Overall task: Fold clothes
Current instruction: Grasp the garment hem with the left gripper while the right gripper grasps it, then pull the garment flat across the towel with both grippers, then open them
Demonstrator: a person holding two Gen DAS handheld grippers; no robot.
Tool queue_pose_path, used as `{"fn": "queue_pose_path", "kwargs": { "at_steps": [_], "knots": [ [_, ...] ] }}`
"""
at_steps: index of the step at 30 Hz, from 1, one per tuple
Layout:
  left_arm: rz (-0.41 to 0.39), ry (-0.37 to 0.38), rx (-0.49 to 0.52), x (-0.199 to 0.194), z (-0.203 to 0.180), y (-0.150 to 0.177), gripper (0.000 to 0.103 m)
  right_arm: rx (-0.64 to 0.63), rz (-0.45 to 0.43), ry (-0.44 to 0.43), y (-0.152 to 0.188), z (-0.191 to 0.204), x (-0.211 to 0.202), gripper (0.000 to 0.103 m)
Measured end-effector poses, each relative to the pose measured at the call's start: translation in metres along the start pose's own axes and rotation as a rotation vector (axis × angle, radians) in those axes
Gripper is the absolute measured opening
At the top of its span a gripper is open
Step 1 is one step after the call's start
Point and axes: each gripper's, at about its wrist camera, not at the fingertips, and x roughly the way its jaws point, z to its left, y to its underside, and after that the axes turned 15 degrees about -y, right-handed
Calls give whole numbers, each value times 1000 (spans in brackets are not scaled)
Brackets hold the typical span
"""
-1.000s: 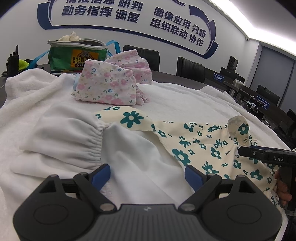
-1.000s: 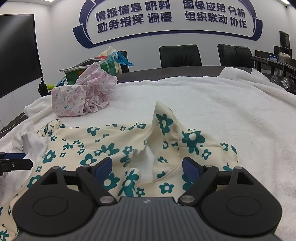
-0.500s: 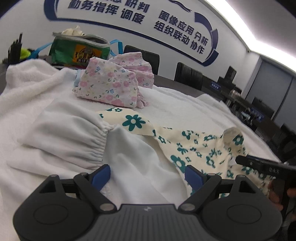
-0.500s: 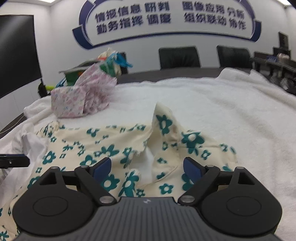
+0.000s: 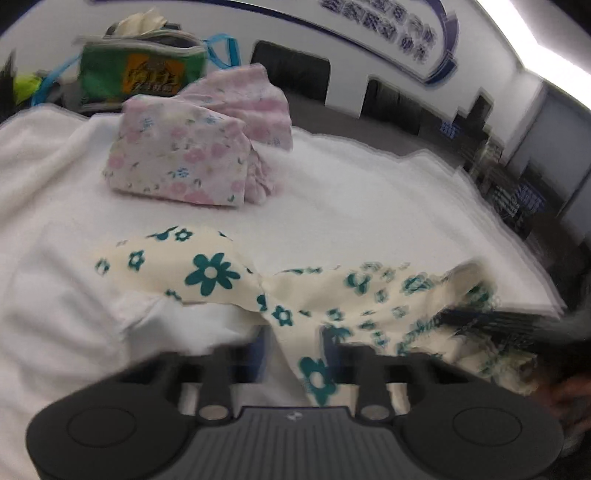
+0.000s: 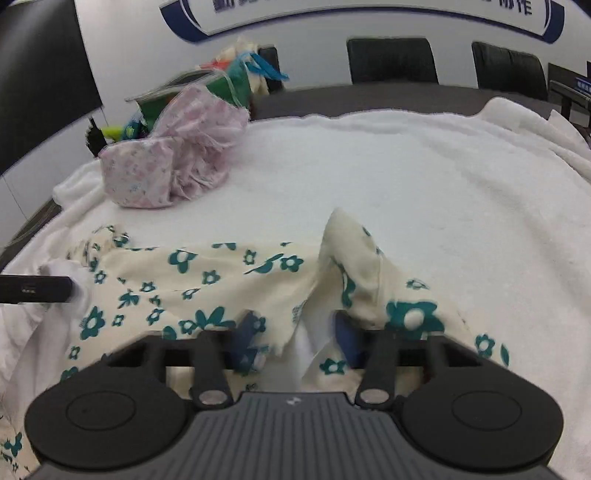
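A: Left wrist view first. A white towel is seen spread over the whole table, and the cream garment with teal flowers lies across it near the camera. The left gripper has its blue pads drawn in on a strip of that fabric.

B: Behind it, a folded pink floral bundle sits on the towel, a green bag beyond. Black chairs and blue wall lettering are blurred.

A: Right wrist view now. The same garment is spread on the towel, one corner standing up. The right gripper is closed in on the cloth's edge.

B: The left gripper's tip is glimpsed at the left edge. Pink bundle, dark screen, chairs at the back.
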Motion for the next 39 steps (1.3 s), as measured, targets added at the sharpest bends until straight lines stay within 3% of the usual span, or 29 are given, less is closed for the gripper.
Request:
{"fn": "queue_pose_path", "kwargs": {
  "at_steps": [3,6,9,13,15,17,19,23,25,26,28,31,32,33,36,39],
  "knots": [
    [-29,17,-22,6,2,4,3,-119,-24,-19,-6,13,-6,2],
    [-91,25,-104,4,14,7,1,-123,-124,-48,-23,8,-17,1],
    [-132,39,-44,-14,10,20,2,-112,-161,-68,-30,-3,-6,2],
    [-185,61,48,-41,5,37,16,-191,-94,56,-22,-6,19,7],
    [-212,72,94,-55,2,46,22,-171,-117,76,-20,-3,0,29],
    [-239,83,140,-68,-1,55,37,-200,-165,59,-10,5,-37,36],
    [-265,94,187,-82,-4,64,51,-238,-167,19,9,10,-74,36],
    [-312,112,287,-106,-10,84,53,-213,-82,-27,61,13,-112,35],
    [-320,110,355,-110,-16,100,53,-219,-40,-31,87,19,-112,24],
    [-324,109,389,-112,-19,108,50,-222,-24,-16,99,24,-106,8],
    [-344,114,453,-121,-19,122,49,-269,-13,31,115,36,-102,8],
    [-424,146,552,-155,11,151,55,-393,-89,50,124,49,-135,19],
    [-419,139,568,-162,22,160,61,-423,-126,29,127,48,-150,39],
    [-398,120,567,-163,30,167,62,-441,-140,31,130,43,-159,53],
    [-337,26,539,-153,43,181,59,-428,-101,46,138,26,-165,55],
    [-335,1,570,-143,47,189,59,-476,-74,33,152,26,-154,57]
  ]
}}
